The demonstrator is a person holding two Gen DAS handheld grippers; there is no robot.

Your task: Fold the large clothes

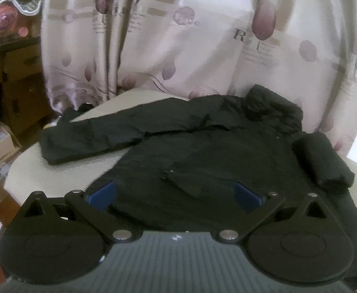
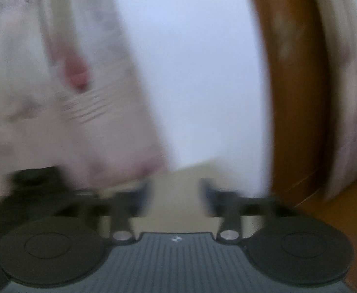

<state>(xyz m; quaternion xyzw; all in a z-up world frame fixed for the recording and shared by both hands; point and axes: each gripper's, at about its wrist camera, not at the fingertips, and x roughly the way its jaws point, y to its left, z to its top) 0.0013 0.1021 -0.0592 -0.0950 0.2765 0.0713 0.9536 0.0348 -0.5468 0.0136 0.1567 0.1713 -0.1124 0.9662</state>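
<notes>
A black jacket (image 1: 202, 141) lies spread on a beige table (image 1: 56, 171) in the left wrist view. One sleeve (image 1: 90, 136) stretches out to the left; the other sleeve (image 1: 322, 161) is folded in at the right, and the collar (image 1: 271, 105) is at the far side. My left gripper (image 1: 176, 195) is open, low over the jacket's near hem, with its blue pads (image 1: 102, 193) wide apart. My right gripper (image 2: 176, 195) is open and empty in a blurred view over the table's beige corner (image 2: 178, 180); a dark bit of the jacket (image 2: 31, 178) shows at the left.
A pale curtain with purple motifs (image 1: 178, 36) hangs behind the table. Brown wooden furniture and boxes (image 1: 12, 92) stand at the left. In the right wrist view there is a white wall (image 2: 190, 73) and a brown wooden frame (image 2: 295, 97).
</notes>
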